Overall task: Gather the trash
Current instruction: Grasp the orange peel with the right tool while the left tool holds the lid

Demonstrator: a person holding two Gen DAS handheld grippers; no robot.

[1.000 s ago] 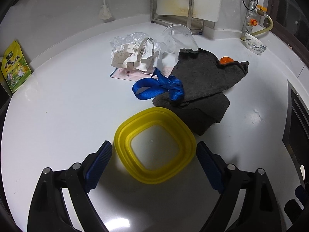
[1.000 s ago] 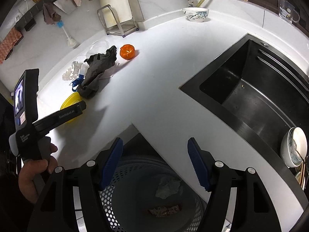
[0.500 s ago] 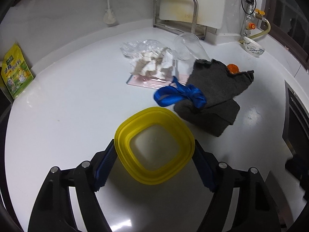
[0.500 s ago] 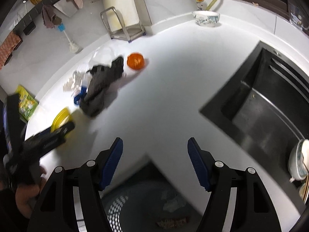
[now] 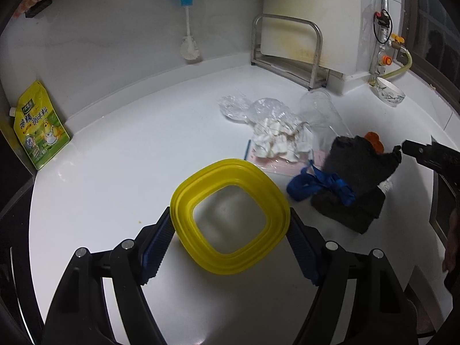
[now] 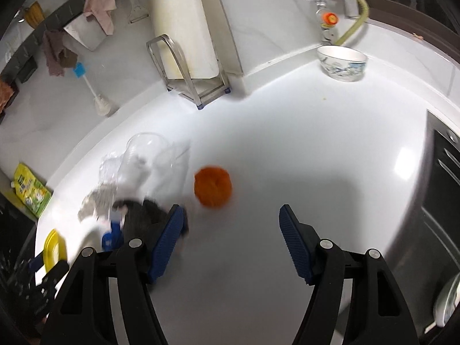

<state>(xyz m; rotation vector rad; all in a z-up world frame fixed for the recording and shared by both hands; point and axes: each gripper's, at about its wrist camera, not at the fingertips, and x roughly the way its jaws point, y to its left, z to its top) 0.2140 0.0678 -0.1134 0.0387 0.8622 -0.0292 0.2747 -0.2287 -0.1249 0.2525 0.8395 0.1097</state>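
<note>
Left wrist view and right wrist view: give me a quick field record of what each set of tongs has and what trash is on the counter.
left tongs: closed on the yellow lid, pads against its two sides
right tongs: open, nothing between the pads
ahead of right tongs: orange ball, apart from the pads
pile on the counter: grey cloth, blue ribbon, crumpled white paper, clear plastic cup
far corner: patterned bowl
view quality: right wrist view blurred
</note>
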